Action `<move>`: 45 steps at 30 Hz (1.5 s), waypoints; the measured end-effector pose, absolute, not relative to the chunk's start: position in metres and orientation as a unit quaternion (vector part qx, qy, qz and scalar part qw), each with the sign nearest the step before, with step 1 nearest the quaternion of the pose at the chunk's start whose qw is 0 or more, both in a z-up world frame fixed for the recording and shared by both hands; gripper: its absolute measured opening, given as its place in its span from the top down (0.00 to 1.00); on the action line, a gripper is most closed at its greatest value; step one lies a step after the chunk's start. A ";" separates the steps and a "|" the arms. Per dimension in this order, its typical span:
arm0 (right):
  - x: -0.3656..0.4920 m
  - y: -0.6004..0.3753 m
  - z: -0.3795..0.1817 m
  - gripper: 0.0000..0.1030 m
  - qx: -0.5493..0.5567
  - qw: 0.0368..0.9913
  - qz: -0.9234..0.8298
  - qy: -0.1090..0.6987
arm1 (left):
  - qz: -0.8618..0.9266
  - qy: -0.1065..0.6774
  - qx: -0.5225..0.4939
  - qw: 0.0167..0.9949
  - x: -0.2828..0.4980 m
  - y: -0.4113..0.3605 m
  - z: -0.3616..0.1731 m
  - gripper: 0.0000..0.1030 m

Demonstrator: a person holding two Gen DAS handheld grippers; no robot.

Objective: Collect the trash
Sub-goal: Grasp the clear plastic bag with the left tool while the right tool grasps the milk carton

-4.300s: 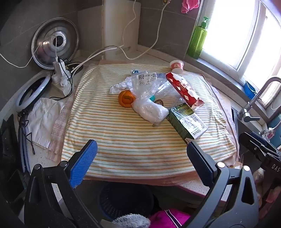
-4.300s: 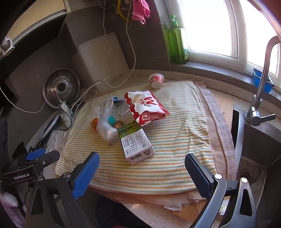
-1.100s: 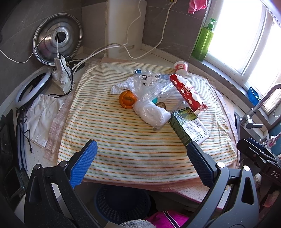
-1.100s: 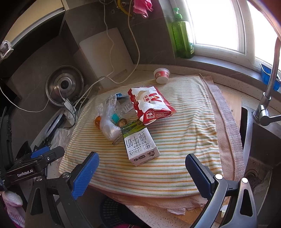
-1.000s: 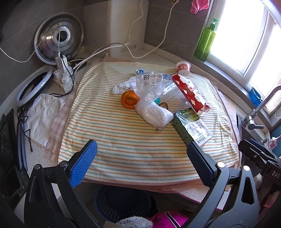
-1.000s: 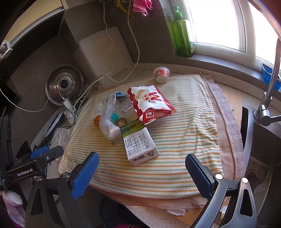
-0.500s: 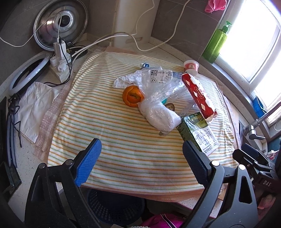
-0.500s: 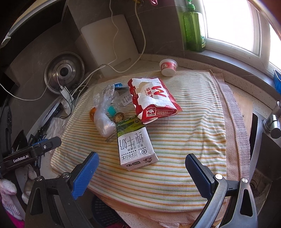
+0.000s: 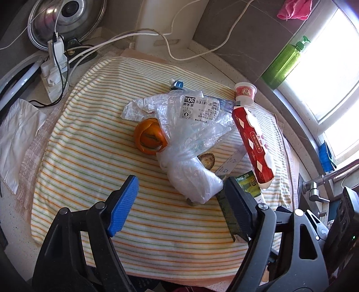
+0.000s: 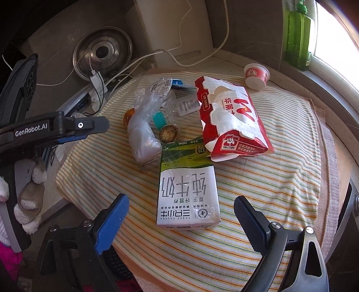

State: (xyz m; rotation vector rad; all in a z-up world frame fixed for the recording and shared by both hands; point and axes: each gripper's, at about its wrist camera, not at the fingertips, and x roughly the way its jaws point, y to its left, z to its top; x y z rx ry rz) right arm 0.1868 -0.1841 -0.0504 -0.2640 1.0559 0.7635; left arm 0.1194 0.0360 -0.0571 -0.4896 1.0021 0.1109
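Trash lies on a striped cloth (image 9: 89,157). A clear plastic bag (image 9: 190,143) covers an orange peel (image 9: 149,137). Beside it lie a red and white snack bag (image 10: 231,119), a green and white milk carton (image 10: 186,188), a small brown nut shell (image 10: 168,133) and a red yogurt cup (image 10: 255,75). My left gripper (image 9: 181,204) is open and empty, its fingers on either side of the near end of the plastic bag. My right gripper (image 10: 181,222) is open and empty, just in front of the milk carton's near end.
A metal pot lid (image 9: 65,20), power strip with white cables (image 9: 55,74) and a white cloth (image 9: 15,134) lie at the left. A green soap bottle (image 10: 298,33) stands on the window sill. A sink tap (image 9: 323,182) is at the right. A dark basket (image 9: 143,285) sits below the counter edge.
Both grippers have moved forward and down toward the trash. The left one now frames the plastic bag; the right one has closed in on the milk carton. Both stay open.
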 end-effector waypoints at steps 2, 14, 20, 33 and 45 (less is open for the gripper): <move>0.190 -0.179 -0.054 0.08 -0.131 0.784 0.357 0.491 | 0.053 0.482 -0.234 0.843 0.130 0.036 -0.062 0.22; 0.207 -0.161 -0.069 0.08 -0.175 0.769 0.360 0.498 | 0.062 0.514 -0.282 0.808 0.172 0.043 -0.099 0.31; 0.214 -0.155 -0.078 0.10 -0.192 0.761 0.362 0.502 | 0.065 0.522 -0.297 0.797 0.176 0.043 -0.113 0.44; 0.221 -0.153 -0.089 0.36 -0.197 0.744 0.373 0.518 | 0.075 0.505 -0.315 0.800 0.166 0.047 -0.110 0.83; 0.220 -0.180 -0.078 0.37 -0.148 0.745 0.396 0.517 | 0.103 0.484 -0.296 0.817 0.138 0.048 -0.088 0.98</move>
